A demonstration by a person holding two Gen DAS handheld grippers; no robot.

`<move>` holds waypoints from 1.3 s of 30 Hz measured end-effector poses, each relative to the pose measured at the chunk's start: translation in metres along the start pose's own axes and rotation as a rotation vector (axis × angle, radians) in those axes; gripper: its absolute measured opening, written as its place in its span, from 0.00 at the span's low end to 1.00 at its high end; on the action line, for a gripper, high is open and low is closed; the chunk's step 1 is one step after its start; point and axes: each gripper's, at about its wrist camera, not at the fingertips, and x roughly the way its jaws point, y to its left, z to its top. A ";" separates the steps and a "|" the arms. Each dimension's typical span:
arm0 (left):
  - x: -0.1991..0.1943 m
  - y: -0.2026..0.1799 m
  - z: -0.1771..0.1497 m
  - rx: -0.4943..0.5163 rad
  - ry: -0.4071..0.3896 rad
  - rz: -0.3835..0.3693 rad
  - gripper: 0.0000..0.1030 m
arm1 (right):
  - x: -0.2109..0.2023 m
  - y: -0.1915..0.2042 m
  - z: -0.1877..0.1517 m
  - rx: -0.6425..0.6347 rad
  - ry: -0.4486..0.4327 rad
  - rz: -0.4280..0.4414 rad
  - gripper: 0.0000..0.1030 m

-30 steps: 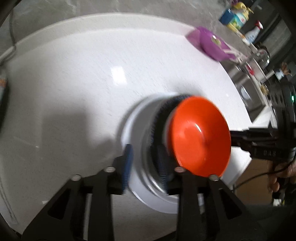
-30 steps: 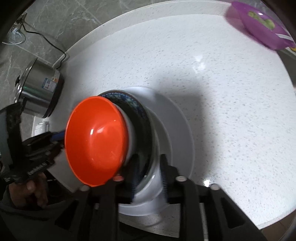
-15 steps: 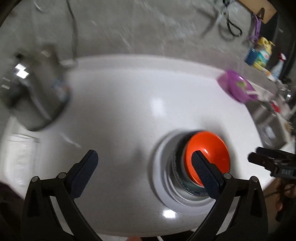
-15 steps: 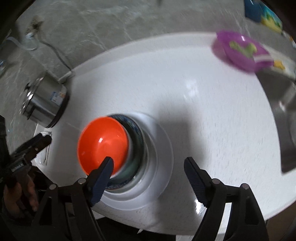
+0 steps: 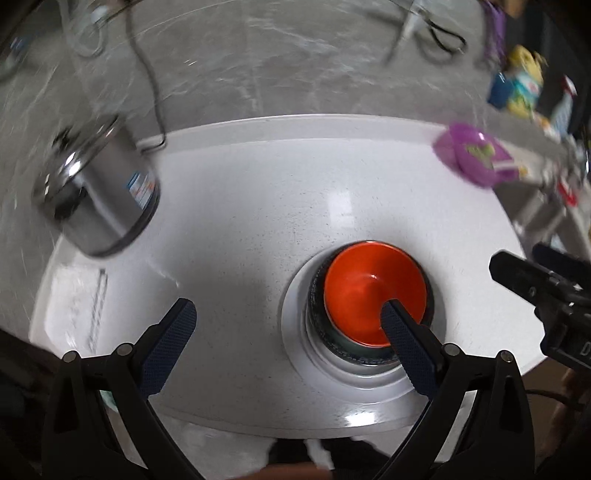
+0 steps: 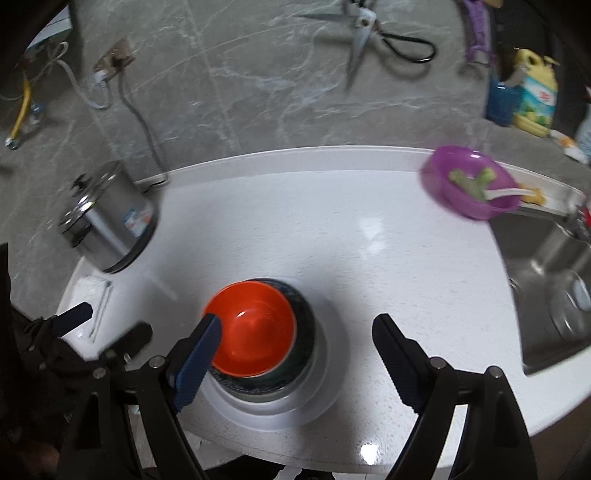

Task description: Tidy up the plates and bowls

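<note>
An orange bowl [image 5: 369,291] sits nested in a dark patterned bowl [image 5: 314,306], which stands on a white plate [image 5: 295,332] on the white counter. My left gripper [image 5: 286,314] hangs above the stack, open wide, nothing between its fingers. In the right wrist view the same orange bowl [image 6: 255,328], dark bowl [image 6: 306,325] and plate [image 6: 332,354] lie below my right gripper [image 6: 297,328], whose jaws are opening and hold nothing. Each gripper shows in the other's view: the right gripper [image 5: 535,280] at the right edge, the left gripper [image 6: 107,328] at the lower left.
A steel pot [image 6: 107,221] with a cord stands at the counter's back left. A purple bowl [image 6: 469,184] with green food and a spoon sits at the back right beside a steel sink [image 6: 554,277]. Scissors [image 6: 362,29] hang on the grey wall; bottles stand far right.
Both grippers went from nearly shut at the stack's rim to wide open, and both rose and pulled back. The stacked plate and bowls stayed on the counter.
</note>
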 end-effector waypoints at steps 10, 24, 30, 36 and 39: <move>0.009 0.007 0.006 0.004 0.025 -0.040 0.97 | -0.001 0.000 -0.013 0.104 0.020 -0.109 0.83; 0.020 0.013 0.014 -0.006 0.052 -0.063 0.97 | 0.007 0.008 -0.015 0.110 0.045 -0.146 0.83; 0.023 0.011 0.016 -0.007 0.057 -0.066 0.98 | 0.009 0.006 -0.015 0.113 0.049 -0.151 0.83; 0.023 0.009 0.016 -0.011 0.060 -0.065 0.97 | 0.010 0.006 -0.015 0.113 0.053 -0.152 0.83; 0.024 0.009 0.016 -0.012 0.063 -0.068 0.97 | 0.011 0.004 -0.015 0.111 0.056 -0.149 0.83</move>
